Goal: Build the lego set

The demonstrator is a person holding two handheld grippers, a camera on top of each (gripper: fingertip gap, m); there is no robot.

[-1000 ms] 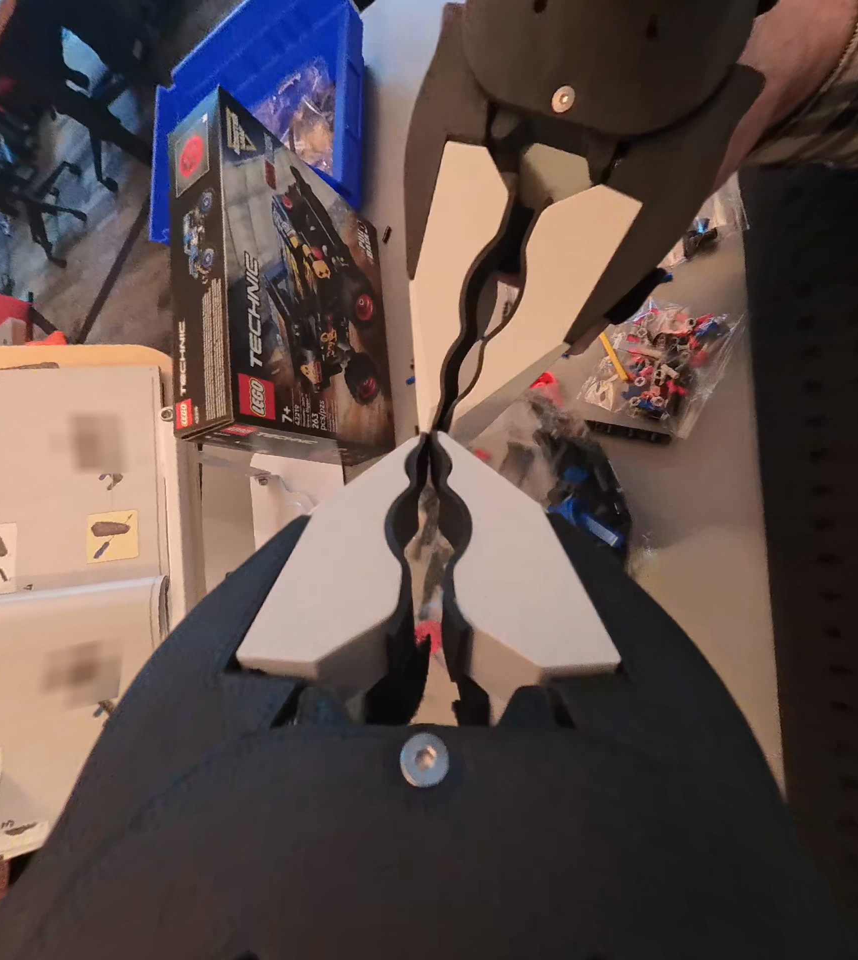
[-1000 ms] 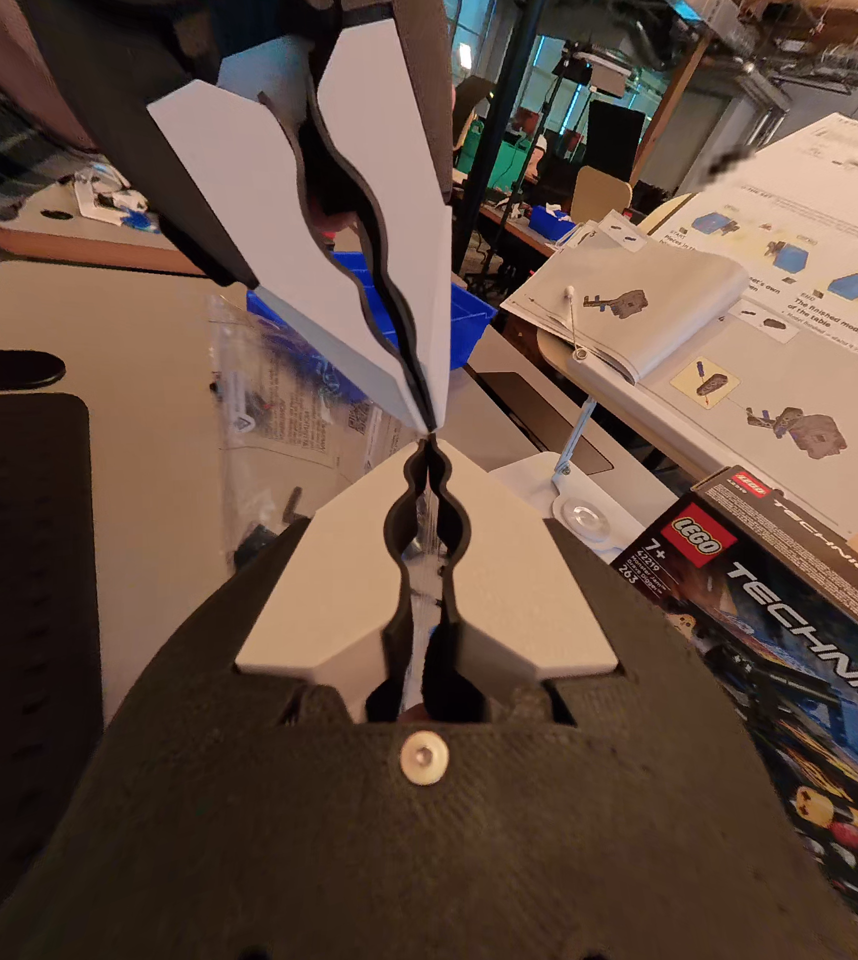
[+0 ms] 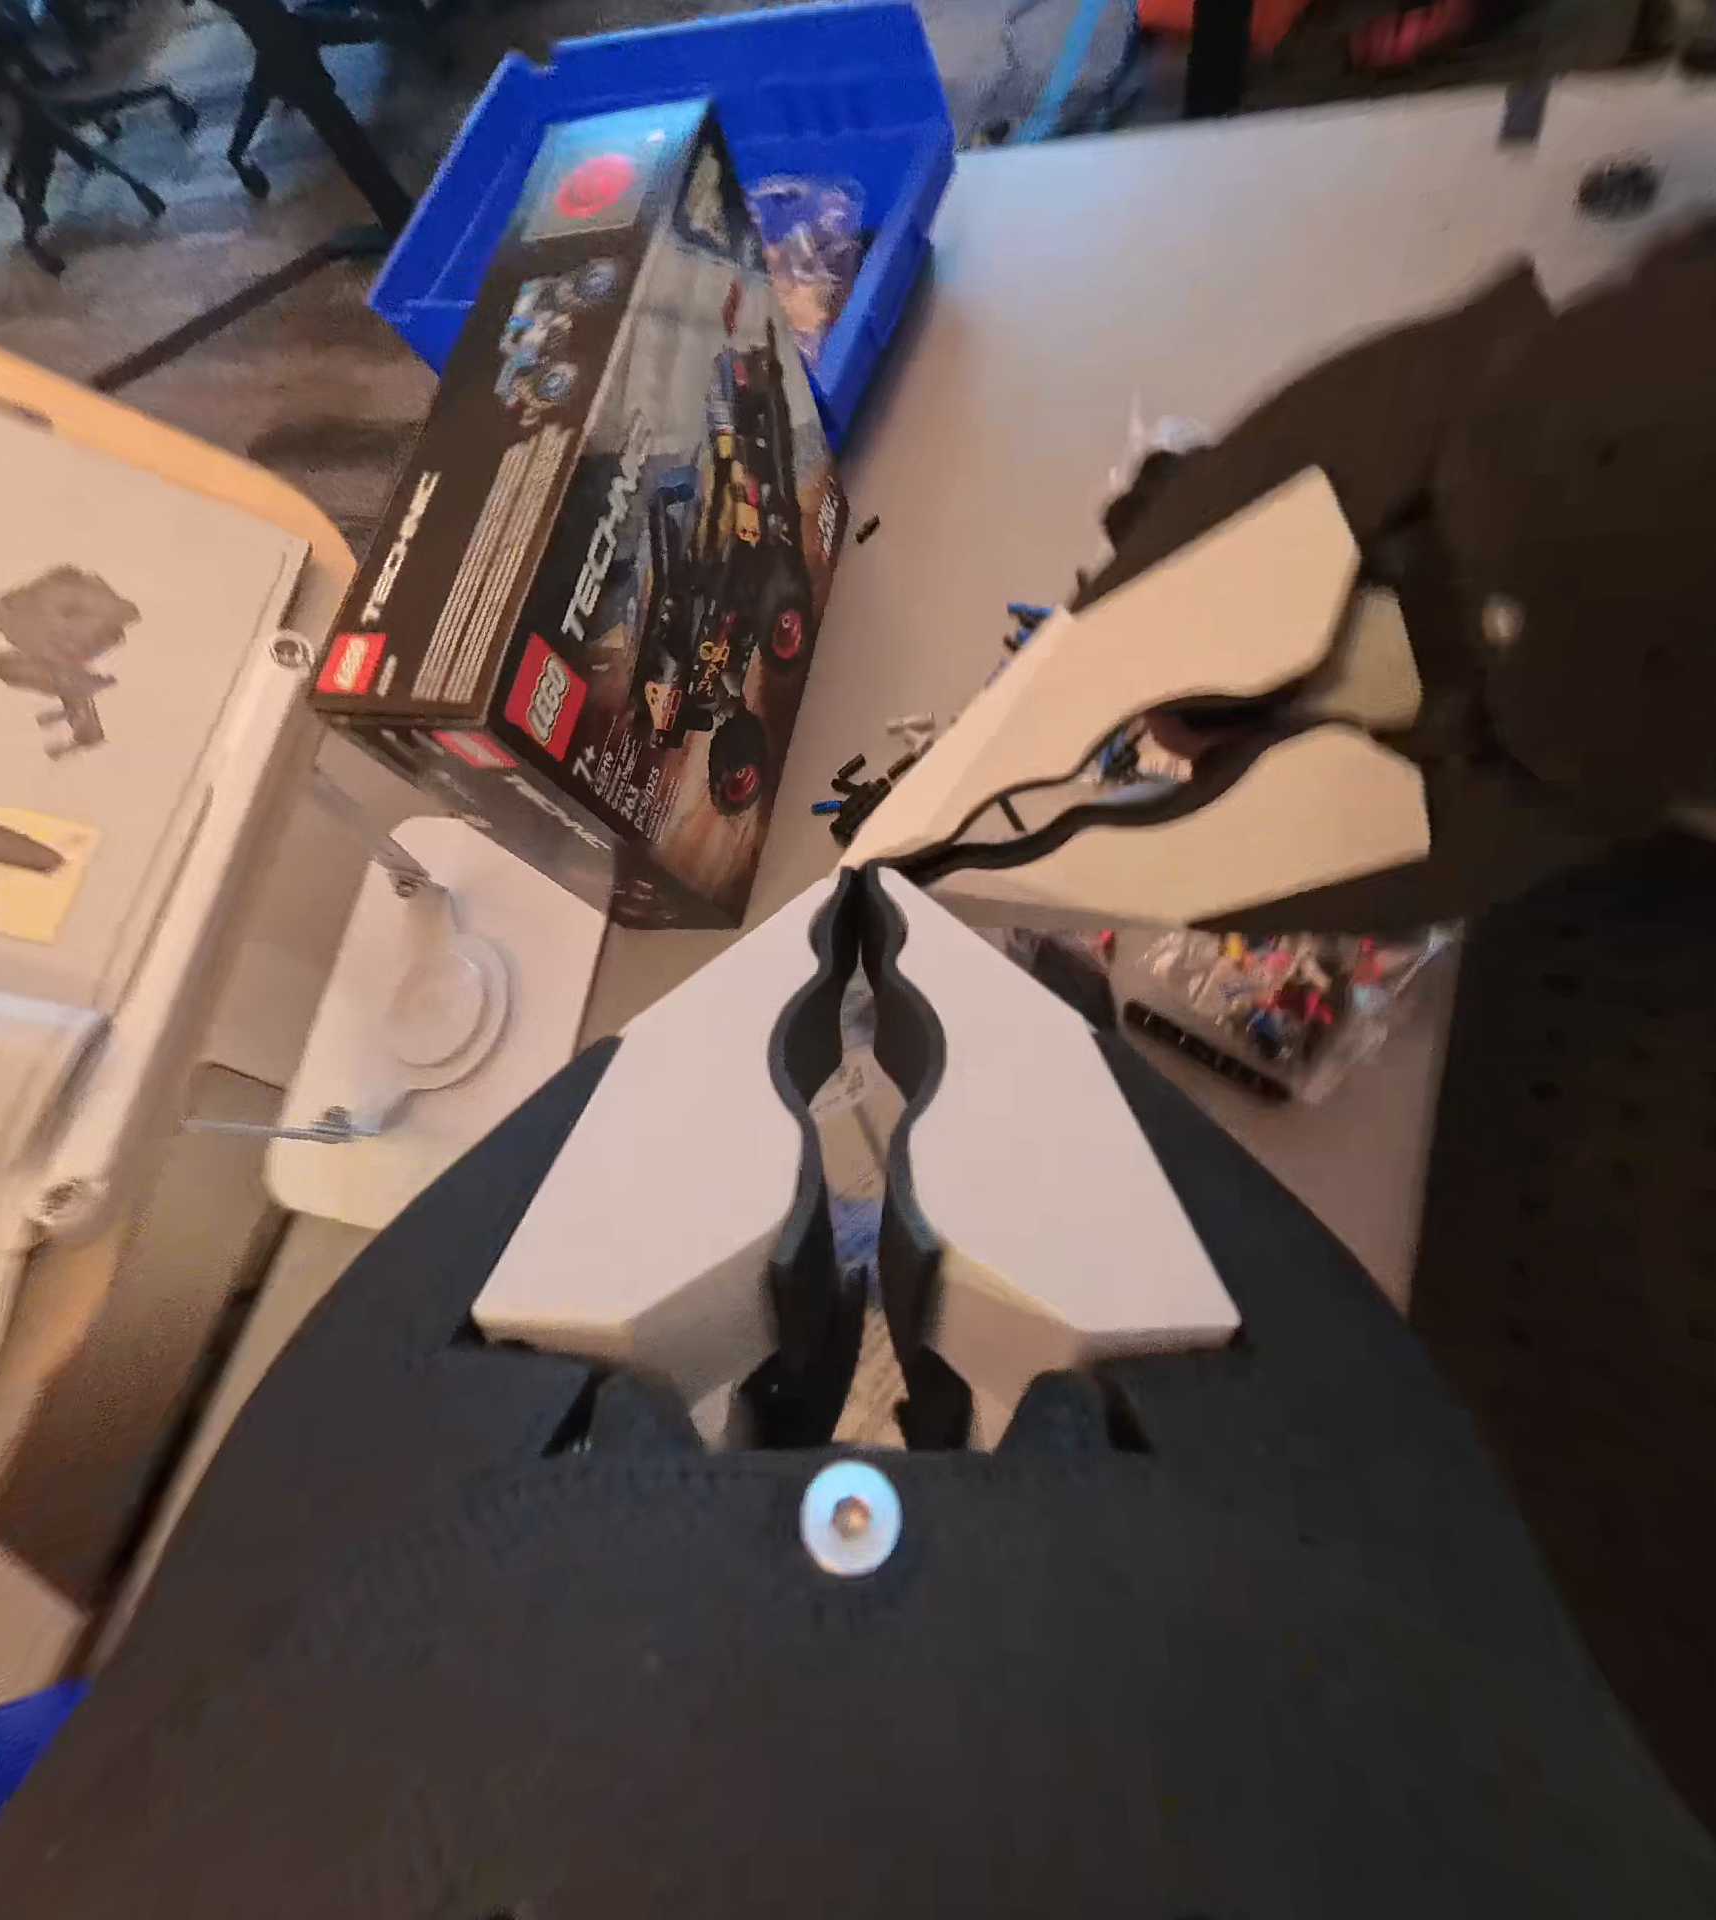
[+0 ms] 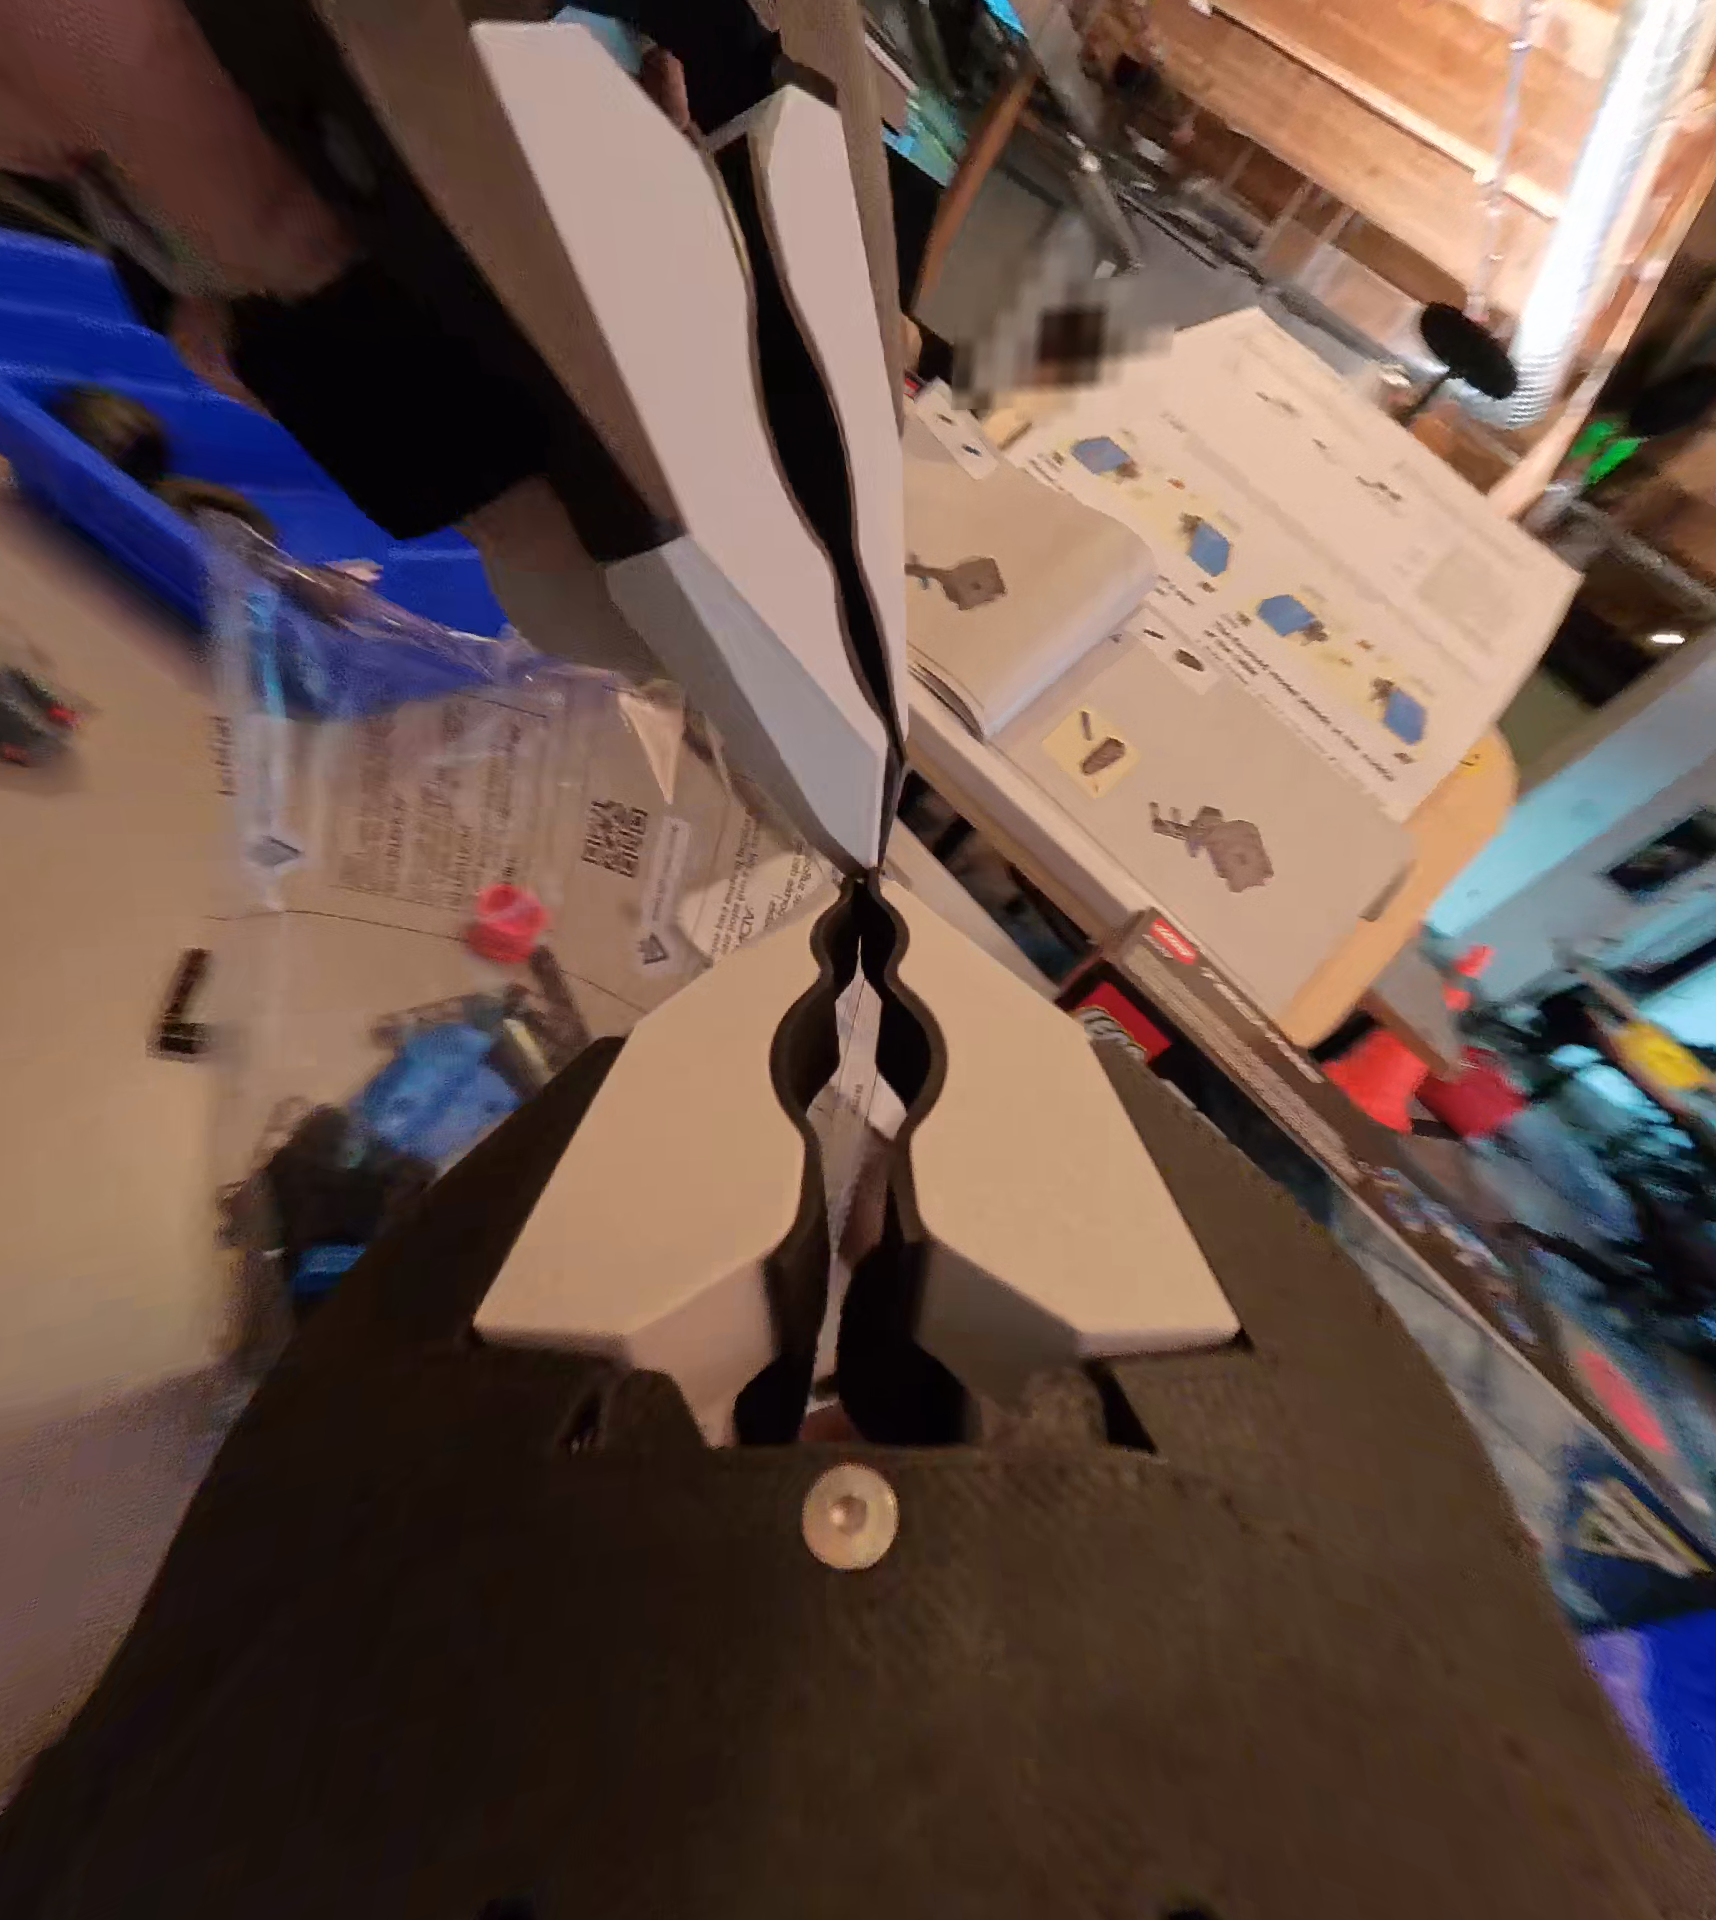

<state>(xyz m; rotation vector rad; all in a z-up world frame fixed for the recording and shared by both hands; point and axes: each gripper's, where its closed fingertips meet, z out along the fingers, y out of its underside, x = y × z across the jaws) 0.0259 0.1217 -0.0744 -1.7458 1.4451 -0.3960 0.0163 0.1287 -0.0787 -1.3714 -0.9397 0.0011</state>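
Compared with a second ago: right hand-held gripper (image 3: 859, 860) now enters the left wrist view from the right side, not from above; tips still meet the left hand-held gripper (image 3: 856, 883) tip to tip. Both clenched on the top edge of a clear plastic bag (image 4: 480, 821) held above the worktop (image 3: 1145, 312); bag holds blue, black and red parts. Set box (image 3: 625, 582) lies beside the blue bin (image 3: 875, 270), which holds another bag. A third parts bag (image 3: 1269, 1003) lies on the worktop.

box (image 3: 615, 582): printed branding | booklet (image 4: 1238, 790): print blurred | bag (image 4: 480, 810): label
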